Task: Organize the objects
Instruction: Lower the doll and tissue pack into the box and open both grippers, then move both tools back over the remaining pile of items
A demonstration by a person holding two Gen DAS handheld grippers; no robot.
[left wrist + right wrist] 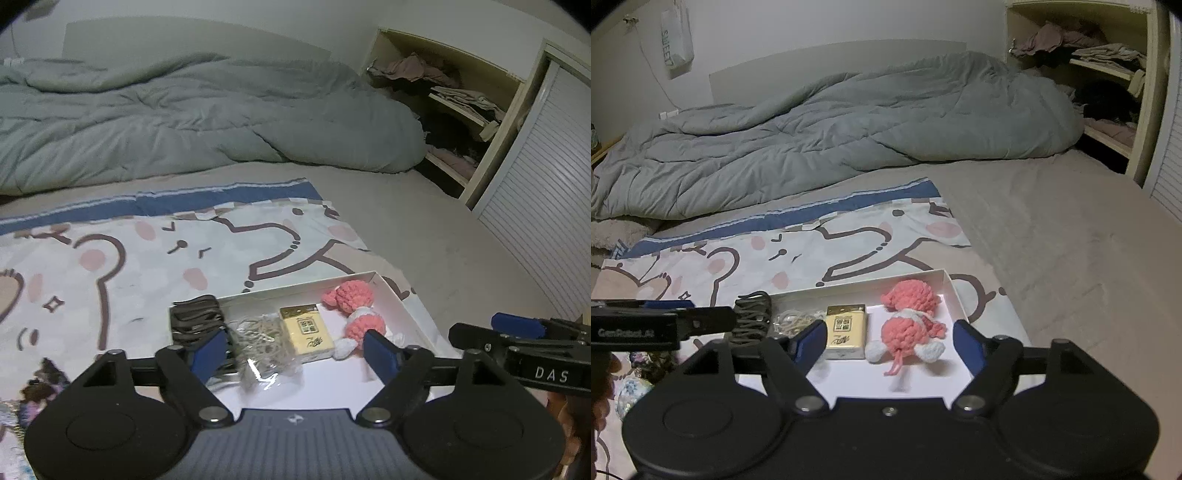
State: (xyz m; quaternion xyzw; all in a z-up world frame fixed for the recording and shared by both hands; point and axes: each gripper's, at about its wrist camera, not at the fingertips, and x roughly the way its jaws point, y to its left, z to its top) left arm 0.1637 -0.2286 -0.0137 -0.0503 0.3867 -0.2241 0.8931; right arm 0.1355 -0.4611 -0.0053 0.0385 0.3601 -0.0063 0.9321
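Both tools stand wide and hold nothing: the left tool (295,345) and the right tool (890,341) hover just short of the white box (951,286). Ahead of them the crochet doll (910,319), card pack (846,330), rubber bands (262,334) and dark cord (197,319) already lie inside; I'd lift clear without brushing the rim.

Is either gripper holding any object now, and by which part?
Nothing is held. The left gripper and the right gripper are both open above the white box.

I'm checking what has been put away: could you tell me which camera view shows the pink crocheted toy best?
The right wrist view: the pink crocheted toy lies whole and unobstructed in the white box. In the left wrist view, the left gripper's finger overlaps its near edge.
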